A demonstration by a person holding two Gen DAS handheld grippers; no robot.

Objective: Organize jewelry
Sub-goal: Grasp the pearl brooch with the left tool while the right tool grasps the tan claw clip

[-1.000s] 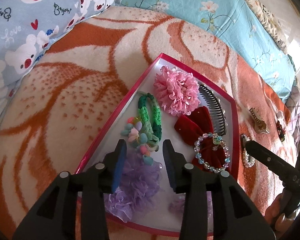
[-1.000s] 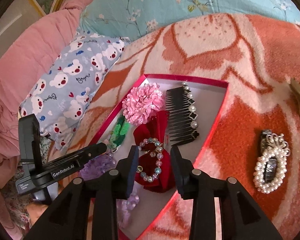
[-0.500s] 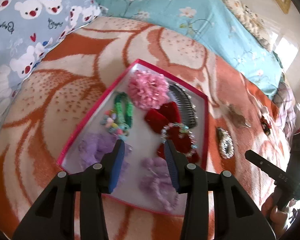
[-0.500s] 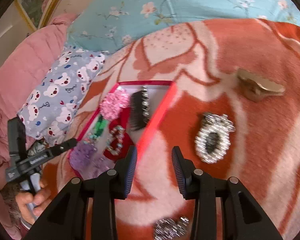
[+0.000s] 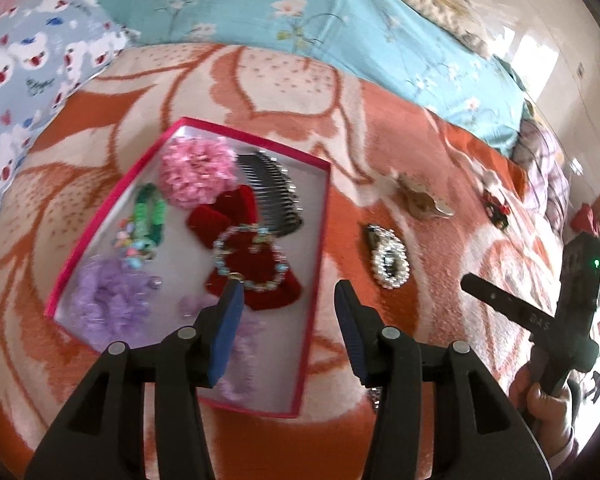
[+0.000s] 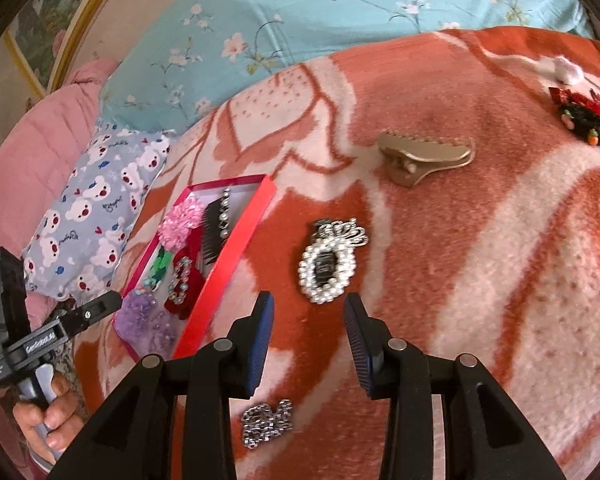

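A red-rimmed box [image 5: 252, 133] lies on the orange blanket. It holds a pink flower scrunchie [image 5: 196, 172], a black comb [image 5: 272, 192], a red bow [image 5: 220, 220] with a bead bracelet [image 5: 248, 256] on it, a green scrunchie [image 5: 150, 212] and purple scrunchies [image 5: 108, 300]. My left gripper [image 5: 288, 292] hovers over the box's right wall, its jaws opening with nothing between them. Outside the box lie a pearl clip [image 6: 328, 268], a gold claw clip [image 6: 424, 156], a red-black hair tie [image 6: 584, 116] and a silver chain piece [image 6: 266, 422]. My right gripper [image 6: 308, 308] is open, empty, just short of the pearl clip.
A bear-print pillow [image 5: 28, 68] and a turquoise floral pillow [image 5: 300, 20] border the blanket at the back. A pink quilt [image 6: 20, 168] lies at the left. A hand [image 6: 48, 412] holds the left gripper's handle beside the box [image 6: 228, 256].
Both grippers have swung right, away from the box's middle. The left rose and its jaws widened. The right went from over the bracelet to over the blanket by the pearl clip.
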